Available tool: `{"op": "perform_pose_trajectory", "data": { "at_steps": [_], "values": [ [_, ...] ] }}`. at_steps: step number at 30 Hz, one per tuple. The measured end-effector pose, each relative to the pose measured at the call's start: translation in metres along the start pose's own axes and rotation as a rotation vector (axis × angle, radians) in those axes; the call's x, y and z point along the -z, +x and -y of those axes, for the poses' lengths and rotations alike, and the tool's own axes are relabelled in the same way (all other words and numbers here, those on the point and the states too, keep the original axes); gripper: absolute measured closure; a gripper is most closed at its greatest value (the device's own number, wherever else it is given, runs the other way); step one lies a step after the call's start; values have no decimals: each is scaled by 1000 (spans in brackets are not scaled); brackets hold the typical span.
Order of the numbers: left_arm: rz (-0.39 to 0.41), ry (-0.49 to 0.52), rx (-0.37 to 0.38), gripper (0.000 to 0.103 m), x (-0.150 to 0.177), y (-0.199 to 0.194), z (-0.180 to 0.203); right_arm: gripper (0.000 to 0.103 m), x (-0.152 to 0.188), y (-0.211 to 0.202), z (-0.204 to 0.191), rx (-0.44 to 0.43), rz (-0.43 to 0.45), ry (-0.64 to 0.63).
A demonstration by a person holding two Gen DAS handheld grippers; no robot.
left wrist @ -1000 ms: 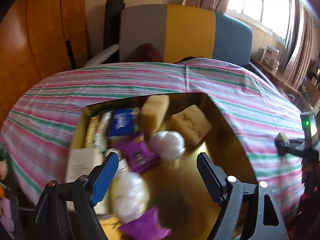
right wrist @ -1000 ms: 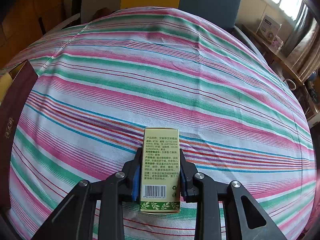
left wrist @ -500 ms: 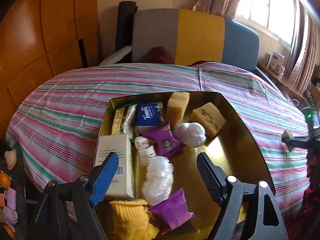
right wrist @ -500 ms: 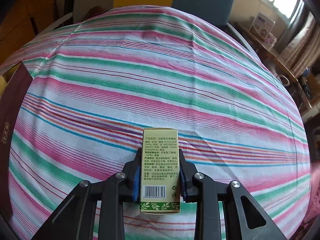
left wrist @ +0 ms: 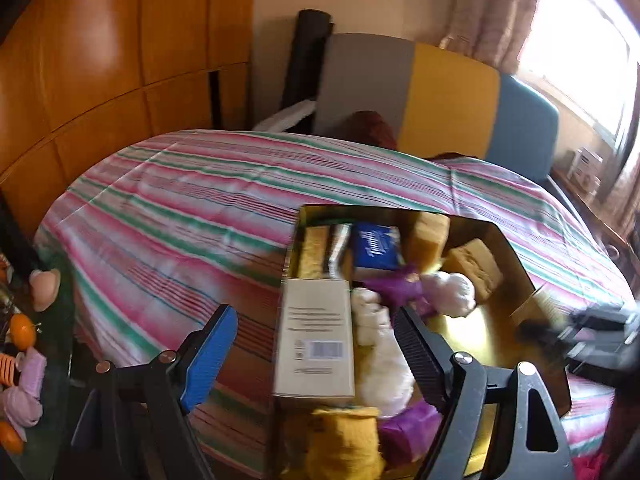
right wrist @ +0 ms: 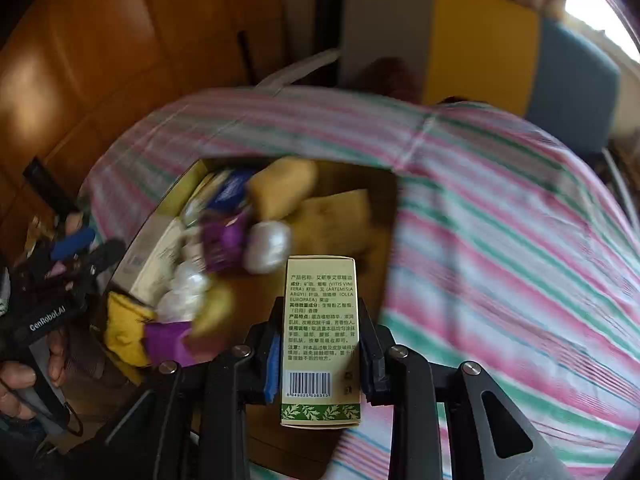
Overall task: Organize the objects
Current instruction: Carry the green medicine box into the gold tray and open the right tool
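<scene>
My right gripper [right wrist: 320,356] is shut on a small green-and-cream carton [right wrist: 320,332] and holds it over the near right part of the gold tray [right wrist: 352,184]. The tray holds several items: a white box [left wrist: 316,332], a blue tissue pack [left wrist: 376,248], sponges [left wrist: 476,264], purple packets [left wrist: 400,288], white bundles [left wrist: 384,364] and a yellow cloth [left wrist: 344,440]. My left gripper [left wrist: 316,344] is open above the tray's near left edge, with the white box between its fingers. It also shows in the right wrist view [right wrist: 80,252], blurred. The right gripper shows blurred in the left wrist view [left wrist: 588,328].
The tray sits on a bed with a striped pink, green and white cover [left wrist: 180,208]. A grey, yellow and blue headboard [left wrist: 440,96] stands behind. Wooden panels [left wrist: 100,60] are at the left. Small toys [left wrist: 28,360] lie at the far left.
My right gripper has swung left with the carton, from over the bare cover to over the tray. My left gripper has shifted left, so the tray now sits further right in its view.
</scene>
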State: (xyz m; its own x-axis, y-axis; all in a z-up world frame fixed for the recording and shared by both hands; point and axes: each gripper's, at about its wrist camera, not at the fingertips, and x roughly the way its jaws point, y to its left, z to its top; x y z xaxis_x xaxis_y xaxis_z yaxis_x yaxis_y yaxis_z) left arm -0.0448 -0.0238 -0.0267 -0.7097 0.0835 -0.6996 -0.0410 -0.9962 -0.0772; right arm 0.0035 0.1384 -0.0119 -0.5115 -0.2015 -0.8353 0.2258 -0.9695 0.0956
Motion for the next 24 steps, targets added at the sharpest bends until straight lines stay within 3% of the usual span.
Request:
{"op": "perform_pose_trajectory", "data": {
  "at_steps": [4,12,14,17,18,24],
  "values": [
    [14,-7,-21,21,-2,-1,-4,73,-5,45,-41,-50,-86,-19],
    [6,9,-48,21,3,4,-3,72,1,85,-57,-66,-163,-8],
    [-1,9,-48,21,3,4,-5,71,3,89,-57,-87,-158,5],
    [8,3,-62,21,4,0,-7,57,6,88,-56,-125,-134,28],
    [8,1,-68,21,4,-1,-7,56,6,85,-55,-132,-122,33],
    [8,-7,-92,21,2,-16,-5,44,11,41,-50,-112,20,53]
  ]
}}
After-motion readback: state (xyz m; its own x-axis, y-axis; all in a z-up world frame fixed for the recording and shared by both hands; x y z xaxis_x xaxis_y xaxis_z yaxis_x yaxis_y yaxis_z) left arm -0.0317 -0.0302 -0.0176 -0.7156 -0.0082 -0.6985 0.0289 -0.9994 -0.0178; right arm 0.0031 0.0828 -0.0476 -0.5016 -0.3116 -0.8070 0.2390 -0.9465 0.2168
